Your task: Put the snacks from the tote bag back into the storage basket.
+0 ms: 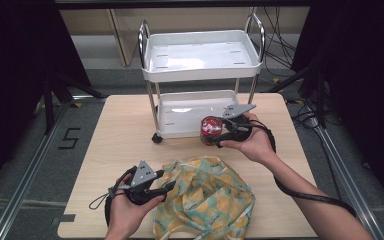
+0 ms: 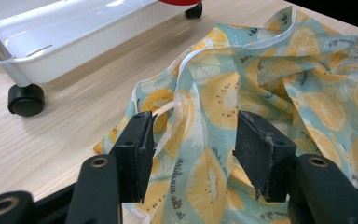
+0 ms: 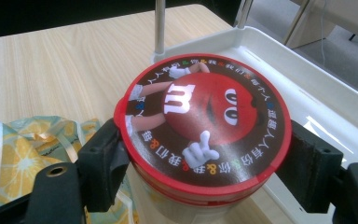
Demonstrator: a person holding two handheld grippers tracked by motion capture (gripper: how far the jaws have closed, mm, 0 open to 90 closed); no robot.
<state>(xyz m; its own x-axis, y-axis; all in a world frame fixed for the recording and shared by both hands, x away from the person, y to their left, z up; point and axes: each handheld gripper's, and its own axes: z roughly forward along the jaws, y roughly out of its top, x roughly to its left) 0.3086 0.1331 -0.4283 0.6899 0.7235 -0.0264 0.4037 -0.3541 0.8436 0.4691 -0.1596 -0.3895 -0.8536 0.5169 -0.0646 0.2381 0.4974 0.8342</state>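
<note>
A round candy tub with a red lid (image 1: 210, 129) hangs just above the table, in front of the cart's lower tray (image 1: 180, 131). My right gripper (image 1: 217, 133) is shut on it, one jaw on each side below the red lid (image 3: 205, 126). A light blue cloth bag printed with fruit slices (image 1: 207, 195) lies crumpled at the table's near edge. At its left edge is my left gripper (image 1: 166, 186), jaws apart. In the left gripper view the bag's cloth (image 2: 270, 79) lies loosely between the pads (image 2: 140, 149), which do not press on it.
A white two-tier wheeled cart (image 1: 200, 75) stands at the far middle of the wooden table (image 1: 120, 140); both trays look bare. One black castor (image 2: 25, 99) sits near the bag. Dark curtains and cables surround the table.
</note>
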